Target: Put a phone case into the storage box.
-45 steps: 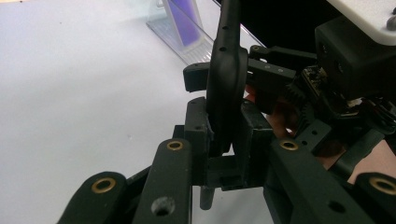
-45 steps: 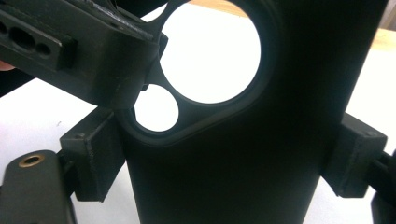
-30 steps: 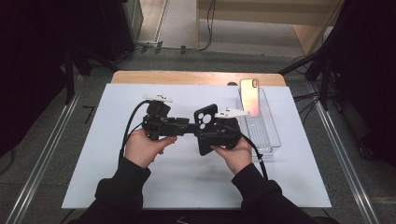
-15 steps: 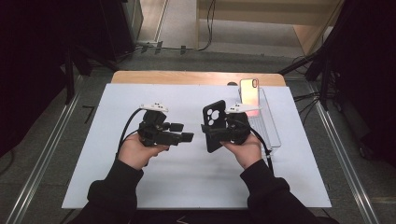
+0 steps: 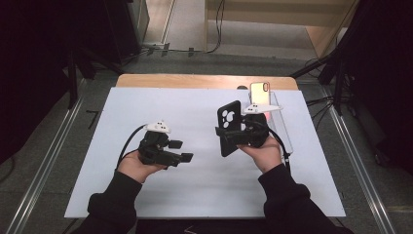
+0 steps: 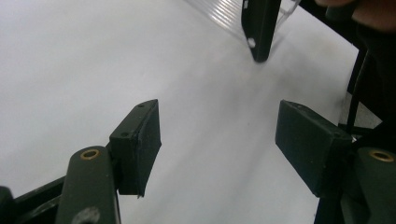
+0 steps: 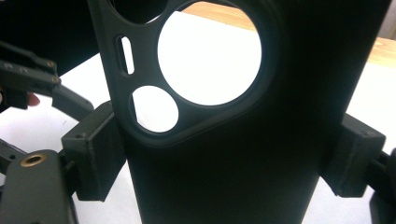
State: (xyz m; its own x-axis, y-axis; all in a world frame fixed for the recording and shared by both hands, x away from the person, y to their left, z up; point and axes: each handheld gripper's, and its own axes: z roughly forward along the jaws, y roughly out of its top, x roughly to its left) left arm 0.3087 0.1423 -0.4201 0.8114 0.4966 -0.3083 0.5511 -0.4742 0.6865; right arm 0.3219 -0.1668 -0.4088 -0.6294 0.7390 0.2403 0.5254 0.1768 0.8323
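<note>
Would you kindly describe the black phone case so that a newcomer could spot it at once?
On the white table sheet, look right of centre, where the right gripper clamps it upright. The black phone case is a flat matte shell with round camera cutouts near its top, unlike the shiny phone standing in the clear rack behind it.

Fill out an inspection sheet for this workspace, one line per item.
Surface: white sheet over a wooden table.
Job's things: black phone case held upright; phone standing in clear rack.
Clutter: nothing seen.
Grippers: right gripper clamps the case's sides; left gripper open, jaws just been opening, nothing between.
Cables: black cable trails from left gripper; more on floor.
Surroundings: dark stands, wooden furniture beyond.
</note>
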